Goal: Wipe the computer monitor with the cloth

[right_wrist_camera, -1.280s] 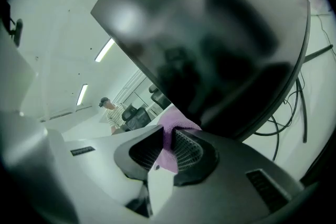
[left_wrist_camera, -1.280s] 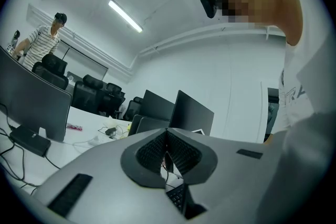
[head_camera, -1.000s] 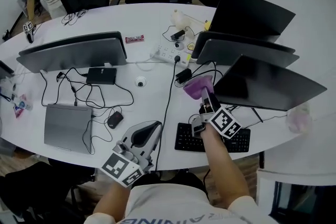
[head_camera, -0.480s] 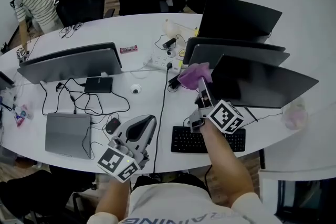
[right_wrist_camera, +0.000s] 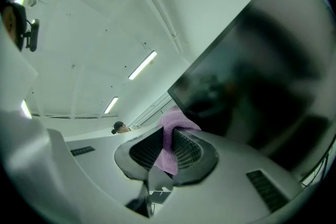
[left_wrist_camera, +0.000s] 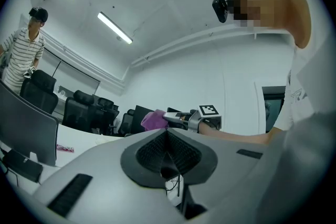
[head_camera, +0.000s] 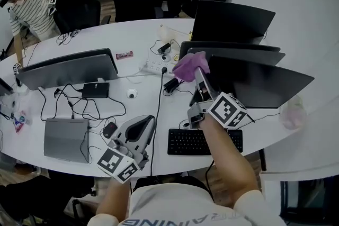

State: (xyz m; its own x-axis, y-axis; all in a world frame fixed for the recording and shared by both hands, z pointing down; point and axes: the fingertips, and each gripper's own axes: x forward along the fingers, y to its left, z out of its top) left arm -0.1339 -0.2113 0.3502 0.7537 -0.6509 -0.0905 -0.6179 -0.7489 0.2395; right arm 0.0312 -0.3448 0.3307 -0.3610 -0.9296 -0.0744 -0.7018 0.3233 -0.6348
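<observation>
Cloth [head_camera: 189, 65], pinched in the right gripper [head_camera: 197, 75], had risen to the ten-o'clock corner of the monitor [head_camera: 265, 84], seemingly ready for wiping; the left gripper [head_camera: 143, 125] idled, jaws pressed together on nothing.

The cloth [head_camera: 189, 65] is soft purple fabric, the monitor [head_camera: 259, 84] smooth and dark, the table [head_camera: 132, 29] matt white.

Right hand-held gripper [head_camera: 198, 77] raised, arm extended, jaws pinching cloth [head_camera: 188, 65]; left hand-held gripper [head_camera: 144, 125] low, jaws together.
</observation>
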